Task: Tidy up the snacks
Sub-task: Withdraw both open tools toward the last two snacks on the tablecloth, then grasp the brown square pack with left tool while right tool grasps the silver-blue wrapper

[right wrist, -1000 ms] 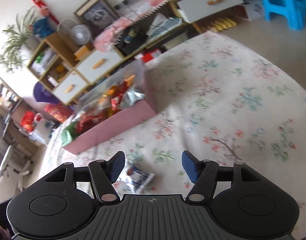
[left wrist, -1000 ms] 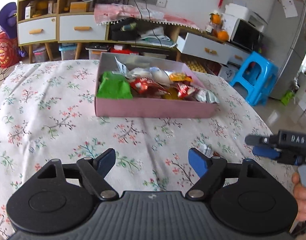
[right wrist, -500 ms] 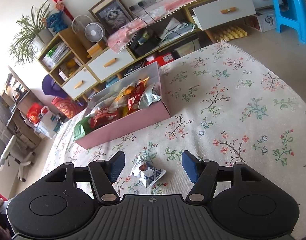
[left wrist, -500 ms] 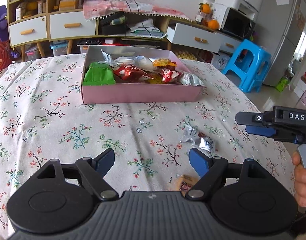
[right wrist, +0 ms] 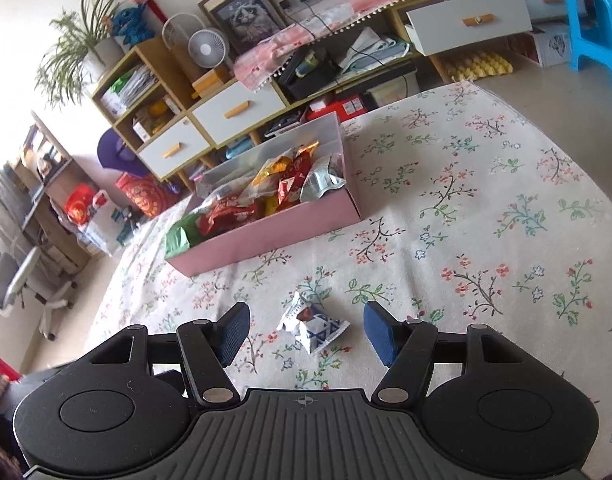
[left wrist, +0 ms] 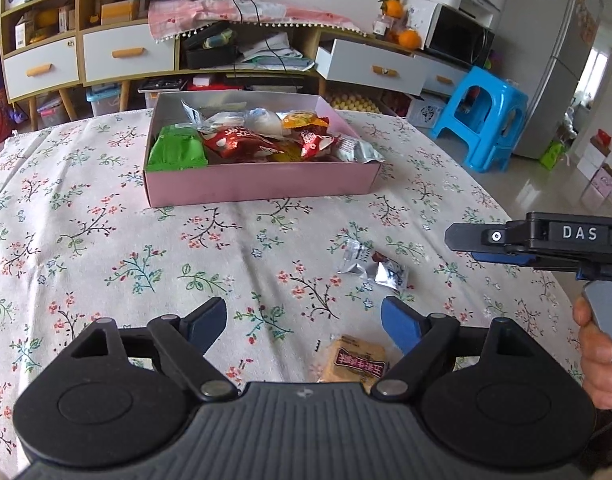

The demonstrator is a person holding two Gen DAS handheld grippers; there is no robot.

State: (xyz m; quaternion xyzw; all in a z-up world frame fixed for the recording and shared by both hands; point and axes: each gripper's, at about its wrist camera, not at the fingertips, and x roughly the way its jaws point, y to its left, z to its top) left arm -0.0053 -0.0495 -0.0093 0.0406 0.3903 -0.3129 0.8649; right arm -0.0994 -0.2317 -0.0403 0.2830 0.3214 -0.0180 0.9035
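A pink box point(left wrist: 262, 188) full of snack packets stands on the floral tablecloth; it also shows in the right wrist view point(right wrist: 266, 240). A small silver and blue snack packet point(left wrist: 372, 268) lies loose on the cloth, and sits between the open fingers of my right gripper point(right wrist: 306, 330). A tan snack packet point(left wrist: 354, 362) lies just in front of my left gripper point(left wrist: 304, 320), which is open and empty. The right gripper shows from the side in the left wrist view point(left wrist: 486, 246), to the right of the silver packet.
The round table's edge curves off to the right, with a blue plastic stool point(left wrist: 482, 120) on the floor beyond. A shelf unit with white drawers point(left wrist: 126, 52) stands behind the table. An office chair point(right wrist: 22, 284) stands at the left.
Both grippers have pulled back and risen from the box. The silver packet has come between the right fingers, and the tan packet has come into the left wrist view.
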